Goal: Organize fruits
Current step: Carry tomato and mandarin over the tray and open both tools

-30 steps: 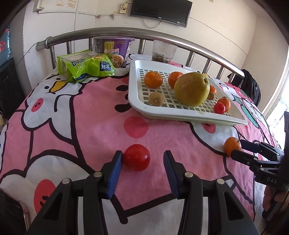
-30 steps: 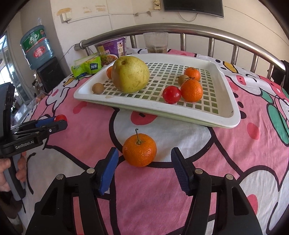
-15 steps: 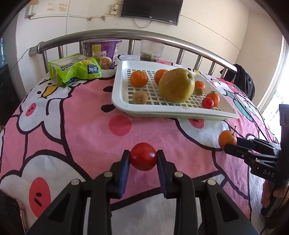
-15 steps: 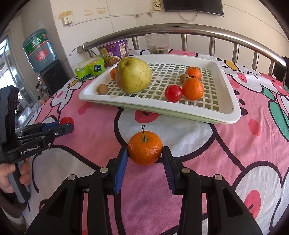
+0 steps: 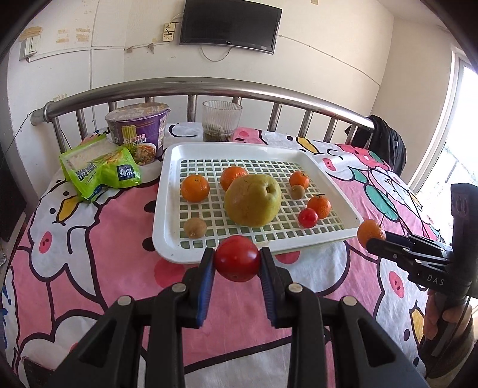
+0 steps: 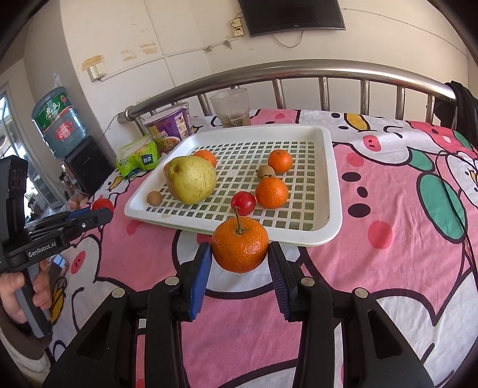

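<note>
Holding a tomato point(image 5: 237, 258) pinched in our left tool point(image 5: 237, 262) and a tangerine point(image 6: 240, 244) clamped in our right tool point(image 6: 240, 259), we have both fruits lifted off the pink sheet point(image 5: 89, 262), just before the near rim of the white tray point(image 5: 162, 209).

cream walls point(image 5: 128, 38) with peeling patches, a black wall television point(image 5: 230, 25), a steel bed rail point(image 5: 191, 88), a bright window point(image 5: 448, 125) at right.

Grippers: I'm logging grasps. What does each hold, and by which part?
Left gripper pinches the round red tomato by its sides; right gripper pinches the stemmed orange tangerine likewise.
</note>
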Action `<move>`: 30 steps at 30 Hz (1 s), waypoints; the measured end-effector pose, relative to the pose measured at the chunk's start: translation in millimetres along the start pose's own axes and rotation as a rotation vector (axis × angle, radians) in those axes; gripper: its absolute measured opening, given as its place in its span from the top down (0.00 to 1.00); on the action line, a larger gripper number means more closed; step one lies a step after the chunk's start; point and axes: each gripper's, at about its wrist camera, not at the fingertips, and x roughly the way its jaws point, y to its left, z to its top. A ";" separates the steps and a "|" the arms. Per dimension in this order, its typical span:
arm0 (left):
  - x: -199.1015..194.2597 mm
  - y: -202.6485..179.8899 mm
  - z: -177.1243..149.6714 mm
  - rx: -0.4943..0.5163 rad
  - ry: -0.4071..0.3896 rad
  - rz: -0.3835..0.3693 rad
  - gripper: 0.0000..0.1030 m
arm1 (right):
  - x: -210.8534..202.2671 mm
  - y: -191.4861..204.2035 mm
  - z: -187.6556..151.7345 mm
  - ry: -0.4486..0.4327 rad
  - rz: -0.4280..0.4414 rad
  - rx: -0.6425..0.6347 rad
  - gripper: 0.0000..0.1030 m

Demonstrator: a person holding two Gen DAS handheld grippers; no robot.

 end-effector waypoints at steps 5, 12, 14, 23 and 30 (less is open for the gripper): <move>20.6 0.2 39.1 0.002 0.015 -0.003 0.69 | 2.1 -12.4 37.1 -0.020 -0.020 -0.011 0.63; 72.9 8.0 94.0 -0.016 0.074 0.005 0.69 | 34.1 -31.4 94.8 -0.004 -0.033 0.004 0.63; 89.8 10.5 106.9 -0.034 0.095 0.009 0.69 | 47.6 -36.6 110.5 0.006 -0.040 0.010 0.63; 163.0 28.7 129.6 -0.086 0.190 0.043 0.69 | 123.8 -53.3 156.3 0.107 -0.069 0.044 0.63; 199.4 39.4 131.2 -0.114 0.245 0.055 0.69 | 168.4 -57.0 162.8 0.186 -0.112 0.030 0.63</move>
